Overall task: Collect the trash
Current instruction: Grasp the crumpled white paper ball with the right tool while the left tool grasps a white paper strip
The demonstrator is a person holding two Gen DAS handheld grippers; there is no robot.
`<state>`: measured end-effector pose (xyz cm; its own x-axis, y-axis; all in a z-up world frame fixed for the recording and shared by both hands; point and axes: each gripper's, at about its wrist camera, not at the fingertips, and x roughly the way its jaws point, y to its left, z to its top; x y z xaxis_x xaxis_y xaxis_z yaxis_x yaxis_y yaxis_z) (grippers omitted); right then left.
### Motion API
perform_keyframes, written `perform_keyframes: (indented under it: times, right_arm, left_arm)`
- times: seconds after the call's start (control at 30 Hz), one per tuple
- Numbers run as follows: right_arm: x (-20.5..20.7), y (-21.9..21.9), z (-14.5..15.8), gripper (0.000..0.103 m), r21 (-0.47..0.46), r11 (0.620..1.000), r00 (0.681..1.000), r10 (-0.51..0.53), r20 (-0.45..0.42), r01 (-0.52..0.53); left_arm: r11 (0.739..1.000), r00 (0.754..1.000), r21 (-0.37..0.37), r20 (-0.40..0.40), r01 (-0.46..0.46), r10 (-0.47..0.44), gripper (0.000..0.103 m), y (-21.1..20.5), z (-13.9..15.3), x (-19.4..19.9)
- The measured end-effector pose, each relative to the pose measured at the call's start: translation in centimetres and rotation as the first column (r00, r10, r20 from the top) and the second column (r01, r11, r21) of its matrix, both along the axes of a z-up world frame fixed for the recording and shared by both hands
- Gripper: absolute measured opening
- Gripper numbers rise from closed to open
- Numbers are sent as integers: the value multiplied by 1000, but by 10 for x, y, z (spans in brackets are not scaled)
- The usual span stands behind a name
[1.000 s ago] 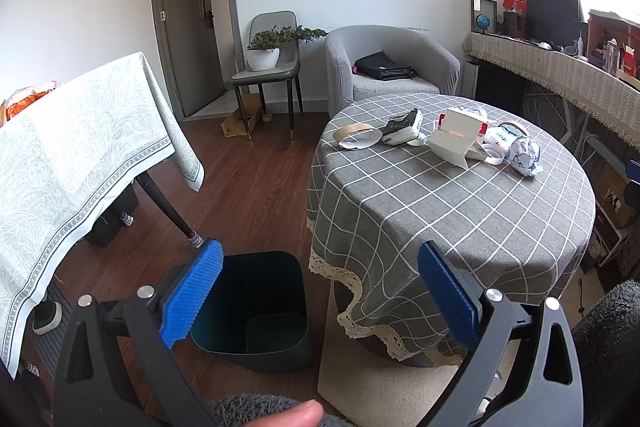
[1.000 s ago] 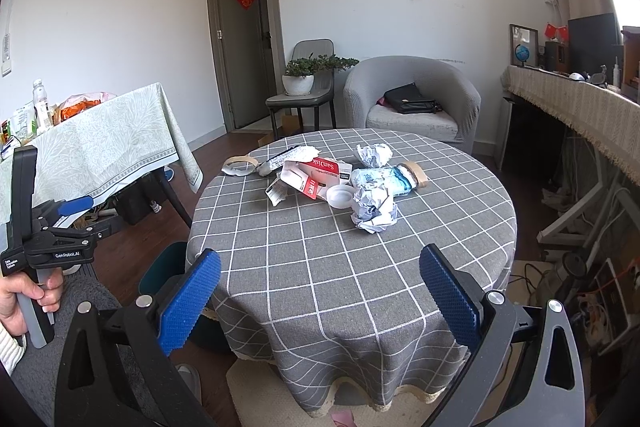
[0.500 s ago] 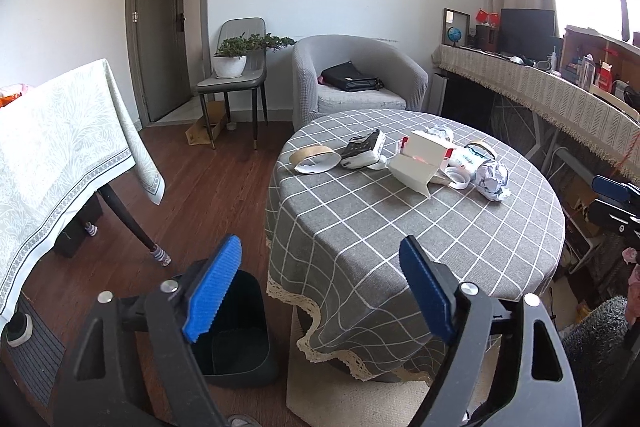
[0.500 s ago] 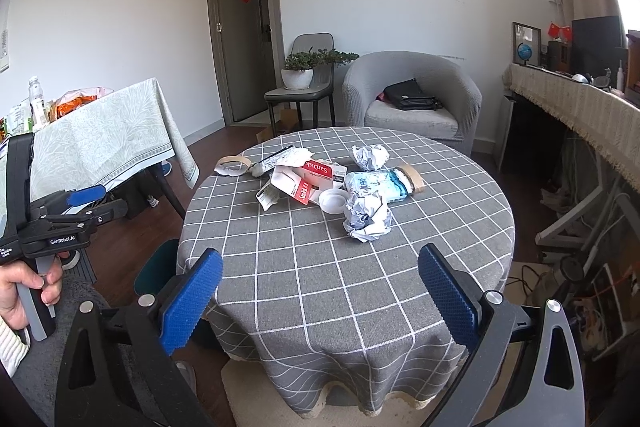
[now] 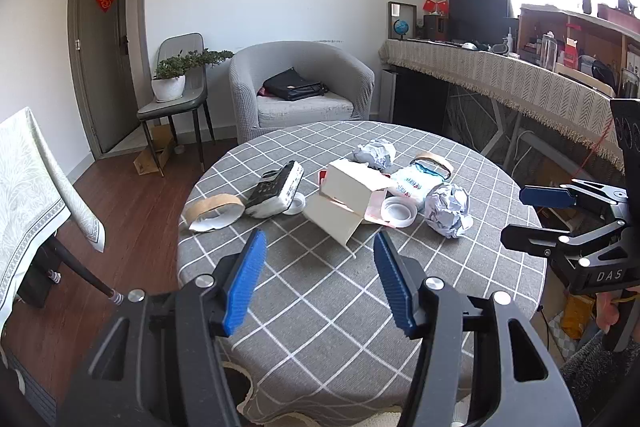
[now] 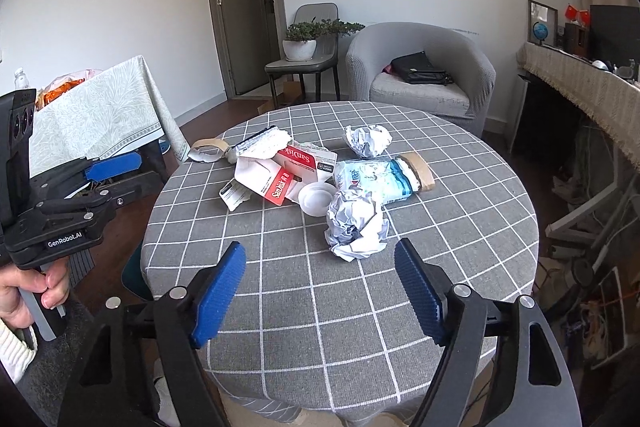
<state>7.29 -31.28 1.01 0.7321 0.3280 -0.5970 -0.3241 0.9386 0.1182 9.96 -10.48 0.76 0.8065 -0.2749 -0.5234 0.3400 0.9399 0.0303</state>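
A round table under a grey checked cloth carries a heap of trash near its middle. Taking the open white and red box as the landmark: a white lid lies just against its near right corner, and a crumpled paper ball sits beside that lid, nearest the right gripper. A blue and white plastic wrapper lies to the right of the box, with a brown tape roll at its far end. A second paper ball rests behind the box, to its right. A black and white packet lies to the left of the box, and a cardboard ring lies further left, near the table edge.

The left gripper hangs above the near part of the cloth, its blue pads apart and closing with nothing between them. The right gripper is likewise spread and closing on empty air, short of the nearest paper ball. A hand holds the left gripper's handle.
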Motion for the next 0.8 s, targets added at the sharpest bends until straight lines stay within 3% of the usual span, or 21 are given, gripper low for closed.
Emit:
perform_keyframes:
  times: [0.37, 0.57, 0.7, 0.8]
  right_arm:
    - [29, -9, -6, 76, -26, 999, 999, 21, -36, -22]
    - [41, -10, -10, 76, -35, 999, 998, 38, -54, -39]
    - [53, -4, -15, 76, -32, 997, 995, 60, -76, -63]
    - [60, 0, -17, 76, -31, 997, 994, 62, -86, -65]
  left_arm:
    - [998, 997, 26, -58, 56, -54, 45, -49, -17, 45]
    - [1000, 996, -13, -88, 27, -28, 33, -48, -24, 61]
    - [1000, 995, -26, -95, 15, -17, 17, -43, -27, 63]
    - [1000, 995, -24, -94, 12, -14, 14, -41, -27, 62]
